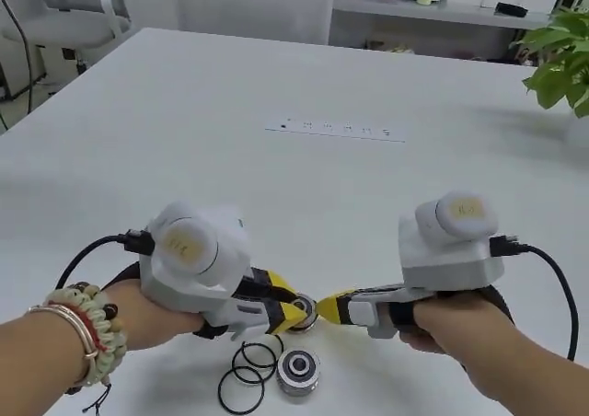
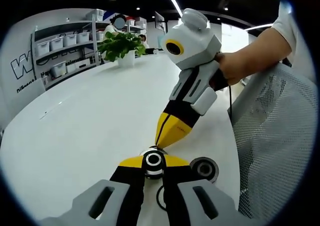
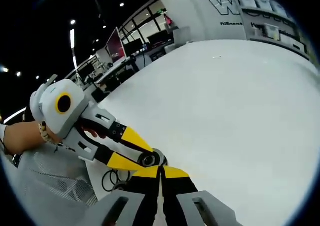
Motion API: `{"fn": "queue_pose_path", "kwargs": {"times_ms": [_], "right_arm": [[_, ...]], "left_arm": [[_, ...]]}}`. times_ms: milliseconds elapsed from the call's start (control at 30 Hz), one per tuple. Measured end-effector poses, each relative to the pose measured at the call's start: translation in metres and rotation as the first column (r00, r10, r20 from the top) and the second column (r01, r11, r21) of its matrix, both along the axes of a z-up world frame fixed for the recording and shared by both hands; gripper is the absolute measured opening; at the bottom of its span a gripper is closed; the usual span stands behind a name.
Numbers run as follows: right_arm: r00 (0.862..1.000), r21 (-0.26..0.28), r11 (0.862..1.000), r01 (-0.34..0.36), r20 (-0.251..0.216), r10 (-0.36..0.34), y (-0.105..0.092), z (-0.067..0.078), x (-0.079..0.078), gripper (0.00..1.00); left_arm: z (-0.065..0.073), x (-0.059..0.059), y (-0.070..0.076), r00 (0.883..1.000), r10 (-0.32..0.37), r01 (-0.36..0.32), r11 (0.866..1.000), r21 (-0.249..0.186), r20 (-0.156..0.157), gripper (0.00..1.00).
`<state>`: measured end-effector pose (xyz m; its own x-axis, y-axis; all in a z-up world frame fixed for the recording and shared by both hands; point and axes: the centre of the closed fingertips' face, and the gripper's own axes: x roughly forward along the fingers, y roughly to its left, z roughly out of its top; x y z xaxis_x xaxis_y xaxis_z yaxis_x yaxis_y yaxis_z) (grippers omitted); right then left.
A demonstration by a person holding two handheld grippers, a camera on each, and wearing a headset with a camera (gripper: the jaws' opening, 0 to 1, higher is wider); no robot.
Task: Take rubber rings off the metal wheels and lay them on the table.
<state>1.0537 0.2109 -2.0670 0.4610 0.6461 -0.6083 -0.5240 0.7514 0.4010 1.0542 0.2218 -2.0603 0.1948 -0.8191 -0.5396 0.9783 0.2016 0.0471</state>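
My left gripper [image 1: 296,313] is shut on a small metal wheel [image 1: 306,309] and holds it just above the white table [image 1: 276,85]. In the left gripper view the yellow jaws clamp the wheel [image 2: 153,162] from both sides. My right gripper [image 1: 326,307] comes in from the right, its jaws pressed together with their tip against the wheel's rim [image 3: 148,159]. Whether they pinch a ring there is too small to tell. A second metal wheel [image 1: 297,368] lies on the table below, beside several loose black rubber rings [image 1: 243,375].
A flush white socket strip [image 1: 336,129] sits mid-table. A green plant [image 1: 561,57] stands at the far right edge, and grey chairs [image 1: 55,20] stand beyond the far side. A cable [image 1: 552,278] trails from each gripper. A mesh chair back [image 2: 270,136] is close behind.
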Motion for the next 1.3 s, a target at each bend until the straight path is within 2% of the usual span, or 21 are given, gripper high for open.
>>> {"fn": "queue_pose_path", "kwargs": {"times_ms": [133, 167, 200, 267, 400, 1000, 1033, 1100, 1133, 1167, 1200, 1300], "right_arm": [[1.0, -0.006, 1.0, 0.002, -0.002, -0.002, 0.002, 0.003, -0.001, 0.0], [1.0, -0.015, 1.0, -0.003, 0.003, 0.003, 0.002, 0.003, -0.001, 0.0], [0.999, -0.047, 0.999, -0.023, 0.027, 0.024, 0.002, 0.003, -0.001, 0.0], [0.999, -0.053, 0.998, -0.023, 0.029, 0.025, 0.004, 0.004, -0.001, 0.0], [1.0, -0.038, 0.999, -0.02, 0.023, 0.021, 0.003, 0.005, -0.001, 0.0], [0.998, -0.033, 0.999, -0.037, 0.043, 0.038, 0.01, 0.012, -0.002, 0.0], [0.998, -0.03, 0.999, -0.038, 0.046, 0.039, 0.01, 0.013, -0.002, 0.0], [0.997, 0.061, 0.996, -0.066, 0.05, 0.063, 0.023, 0.026, -0.006, 0.0], [0.996, 0.071, 0.996, -0.049, 0.073, 0.044, 0.023, 0.034, -0.001, 0.0], [0.997, -0.001, 0.999, -0.046, 0.06, 0.046, 0.019, 0.027, -0.002, 0.0], [0.988, -0.047, 0.996, -0.08, 0.129, 0.085, 0.021, 0.026, 0.001, 0.0], [0.992, -0.031, 0.997, -0.07, 0.099, 0.072, 0.02, 0.024, -0.001, 0.0]], "left_arm": [[0.0, 0.0, 0.0, 1.0, 0.0, 0.0, 1.0, -0.003, -0.002, 0.07], [0.0, 0.0, 0.0, 1.0, 0.001, -0.001, 1.0, -0.003, -0.002, 0.07], [0.0, 0.0, 0.0, 1.0, 0.001, -0.001, 1.0, -0.003, -0.001, 0.07], [0.0, 0.0, 0.0, 1.0, 0.002, -0.002, 1.0, -0.003, 0.0, 0.07], [0.0, 0.0, 0.0, 1.0, -0.002, 0.002, 1.0, -0.003, 0.004, 0.07], [0.0, 0.0, 0.0, 1.0, -0.001, 0.001, 1.0, -0.007, 0.007, 0.07], [0.0, 0.0, -0.001, 1.0, 0.002, -0.002, 1.0, -0.01, 0.001, 0.07], [0.0, 0.0, -0.001, 1.0, 0.003, -0.002, 1.0, -0.011, 0.005, 0.07], [0.0, 0.0, -0.001, 1.0, 0.003, -0.003, 1.0, -0.011, 0.004, 0.07], [0.0, 0.0, -0.001, 1.0, 0.005, -0.005, 1.0, -0.012, 0.002, 0.07], [0.0, 0.0, -0.001, 1.0, 0.005, -0.005, 1.0, -0.014, 0.003, 0.07], [0.0, 0.0, -0.001, 1.0, 0.014, -0.014, 1.0, -0.014, -0.004, 0.07]]}}
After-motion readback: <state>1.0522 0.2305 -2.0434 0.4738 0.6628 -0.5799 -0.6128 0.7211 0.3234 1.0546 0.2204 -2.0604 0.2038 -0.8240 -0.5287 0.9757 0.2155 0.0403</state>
